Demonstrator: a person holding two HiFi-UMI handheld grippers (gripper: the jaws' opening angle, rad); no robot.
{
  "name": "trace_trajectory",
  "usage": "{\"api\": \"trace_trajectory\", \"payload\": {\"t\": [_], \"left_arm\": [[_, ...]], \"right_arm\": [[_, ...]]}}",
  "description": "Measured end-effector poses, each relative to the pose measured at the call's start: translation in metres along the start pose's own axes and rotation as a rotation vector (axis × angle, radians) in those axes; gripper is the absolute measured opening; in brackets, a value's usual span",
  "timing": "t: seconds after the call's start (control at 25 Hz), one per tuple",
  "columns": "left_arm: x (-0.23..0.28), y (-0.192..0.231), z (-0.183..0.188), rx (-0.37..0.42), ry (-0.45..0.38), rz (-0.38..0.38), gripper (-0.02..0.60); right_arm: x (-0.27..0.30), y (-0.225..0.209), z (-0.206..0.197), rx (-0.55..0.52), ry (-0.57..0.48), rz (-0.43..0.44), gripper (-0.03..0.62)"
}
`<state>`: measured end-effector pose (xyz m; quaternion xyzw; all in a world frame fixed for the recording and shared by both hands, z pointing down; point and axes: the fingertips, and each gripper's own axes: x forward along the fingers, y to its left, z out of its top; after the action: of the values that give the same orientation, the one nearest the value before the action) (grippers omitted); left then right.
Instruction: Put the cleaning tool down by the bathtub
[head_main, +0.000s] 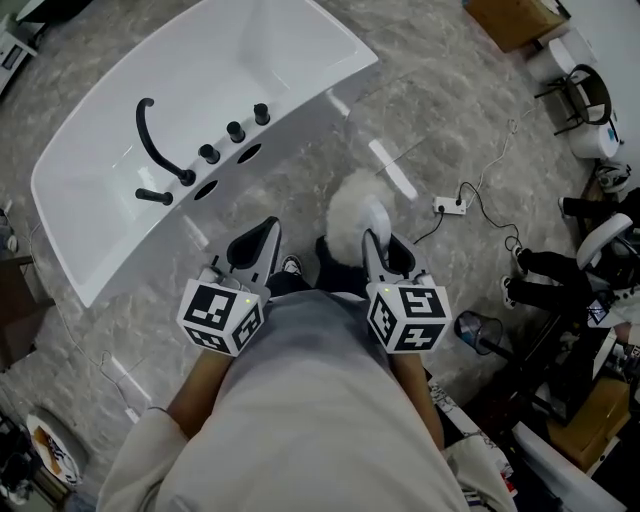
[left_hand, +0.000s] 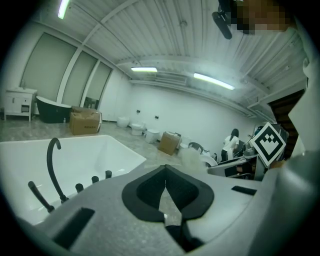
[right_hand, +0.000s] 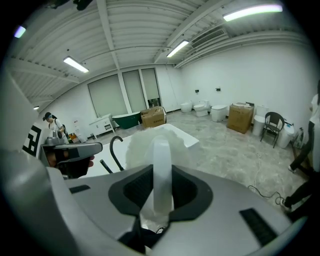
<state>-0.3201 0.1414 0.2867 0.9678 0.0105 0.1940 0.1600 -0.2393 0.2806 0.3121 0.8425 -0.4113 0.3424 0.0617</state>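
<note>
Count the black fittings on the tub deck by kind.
Spout: 1
Knobs: 3
Hand shower: 1
Total: 5

White bathtub (head_main: 300, 50) w/ black tap (head_main: 186, 177); white cleaning tool (head_main: 350, 205); grey marbled floor (head_main: 440, 100).

The grey marbled floor (head_main: 420, 60) carries a white bathtub (head_main: 320, 50) lying at a slant, a white power strip (head_main: 447, 206) with trailing cable, and a cardboard box (head_main: 515, 20) well apart.
</note>
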Motion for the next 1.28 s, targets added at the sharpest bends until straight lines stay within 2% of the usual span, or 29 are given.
{"api": "trace_trajectory", "payload": {"t": [0.36, 0.64, 1.12, 1.28], "left_arm": [[0.049, 0.023, 0.016, -0.009, 0.004, 0.052, 0.005], [0.134, 0.026, 0.053, 0.015, 0.024, 0.074, 0.005], [0.281, 0.025, 0.113, -0.008, 0.071, 0.191, 0.005], [0.315, 0.019, 0.129, 0.003, 0.077, 0.236, 0.005]], "right_arm": [[0.047, -0.041, 0.035, 0.010, -0.025, 0.011, 0.086], [0.098, -0.113, 0.083, 0.037, -0.018, 0.022, 0.086], [0.196, -0.226, 0.170, -0.004, 0.047, 0.163, 0.086], [0.221, -0.261, 0.189, -0.014, 0.059, 0.211, 0.086]]}}
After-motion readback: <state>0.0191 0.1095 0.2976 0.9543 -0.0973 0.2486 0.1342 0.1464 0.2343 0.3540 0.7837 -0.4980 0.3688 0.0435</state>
